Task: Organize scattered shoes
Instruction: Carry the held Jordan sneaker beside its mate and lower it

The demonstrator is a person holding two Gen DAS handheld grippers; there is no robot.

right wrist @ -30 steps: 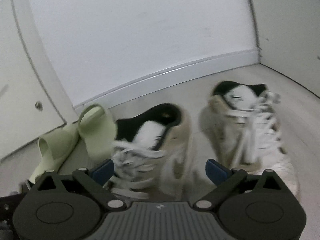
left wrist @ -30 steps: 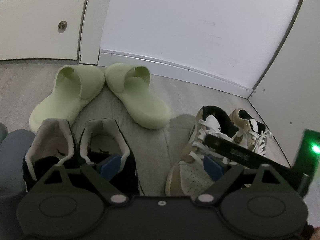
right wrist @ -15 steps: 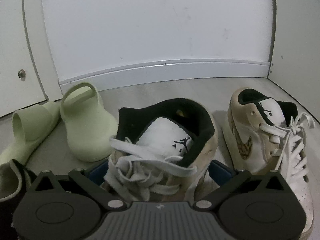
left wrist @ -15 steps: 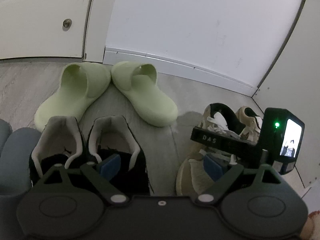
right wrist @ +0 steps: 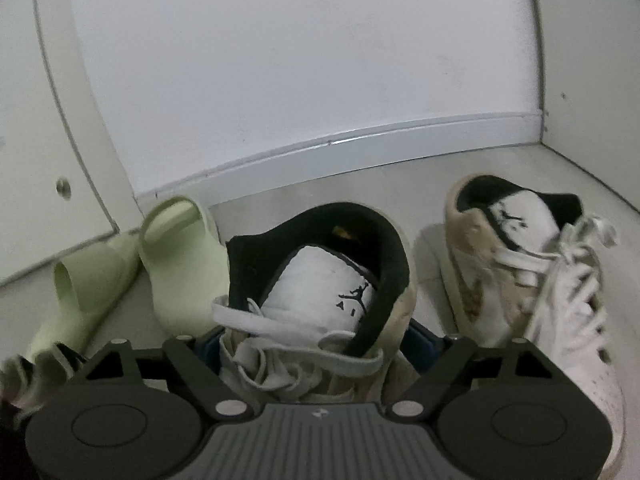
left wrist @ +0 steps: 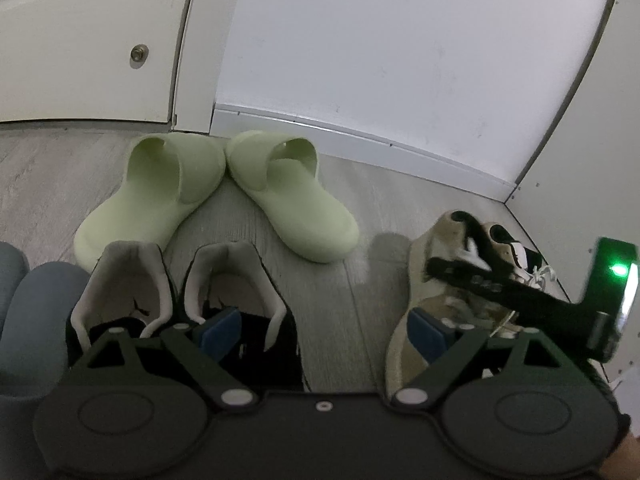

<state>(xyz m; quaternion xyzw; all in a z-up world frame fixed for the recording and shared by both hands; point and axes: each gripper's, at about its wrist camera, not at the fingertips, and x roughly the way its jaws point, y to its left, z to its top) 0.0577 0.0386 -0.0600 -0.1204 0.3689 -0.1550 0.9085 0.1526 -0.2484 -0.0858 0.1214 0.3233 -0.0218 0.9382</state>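
Note:
My right gripper (right wrist: 316,340) straddles a tan and white sneaker (right wrist: 320,280) at its laces. Its jaws are closing, and the blue pads (right wrist: 424,338) touch the shoe's two sides. The matching sneaker (right wrist: 520,272) lies just to the right, near the corner. My left gripper (left wrist: 324,326) hangs open above bare floor, with nothing between its fingers. A pair of black sneakers (left wrist: 236,280) with grey collars sits under its left finger. Two pale green slides (left wrist: 280,196) lie toe to toe by the skirting. The right gripper's body (left wrist: 520,292) lies across the tan sneaker (left wrist: 420,272) in the left wrist view.
White walls and a skirting board (left wrist: 360,140) close the floor at the back. A side panel (left wrist: 580,140) forms a corner on the right. A white door (left wrist: 80,40) with a round stud stands at the back left. Blue-grey shoes (left wrist: 36,312) lie at the far left.
The right gripper came forward over the left tan sneaker, and its pads drew in against the shoe's sides. The left gripper stayed where it was.

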